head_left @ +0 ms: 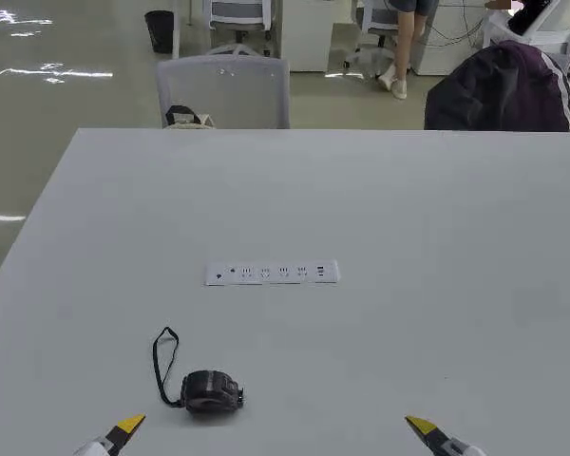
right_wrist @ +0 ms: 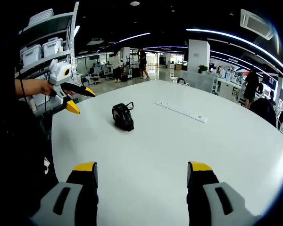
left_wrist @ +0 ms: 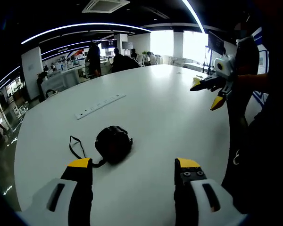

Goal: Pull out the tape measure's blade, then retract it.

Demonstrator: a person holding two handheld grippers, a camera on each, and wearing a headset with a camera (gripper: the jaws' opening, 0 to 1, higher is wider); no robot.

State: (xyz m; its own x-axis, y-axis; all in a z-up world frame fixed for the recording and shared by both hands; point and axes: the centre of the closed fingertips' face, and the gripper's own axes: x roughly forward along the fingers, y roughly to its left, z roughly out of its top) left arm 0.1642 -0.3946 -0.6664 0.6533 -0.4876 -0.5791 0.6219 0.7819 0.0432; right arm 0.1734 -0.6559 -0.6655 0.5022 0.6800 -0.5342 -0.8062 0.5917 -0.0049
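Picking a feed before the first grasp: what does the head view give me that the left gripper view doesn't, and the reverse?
Head view: a grey chair beyond the white table, and a top-down look at the tape measure. Left gripper view: the left hand-held gripper, jaws open, short of the tape measure, and the right hand-held gripper held up, open. Shared: tape measure, power strip, table.

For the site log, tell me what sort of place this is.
Probably an open-plan office or lab: a large white table with a power strip on it, an office chair behind, and shelves holding storage bins.
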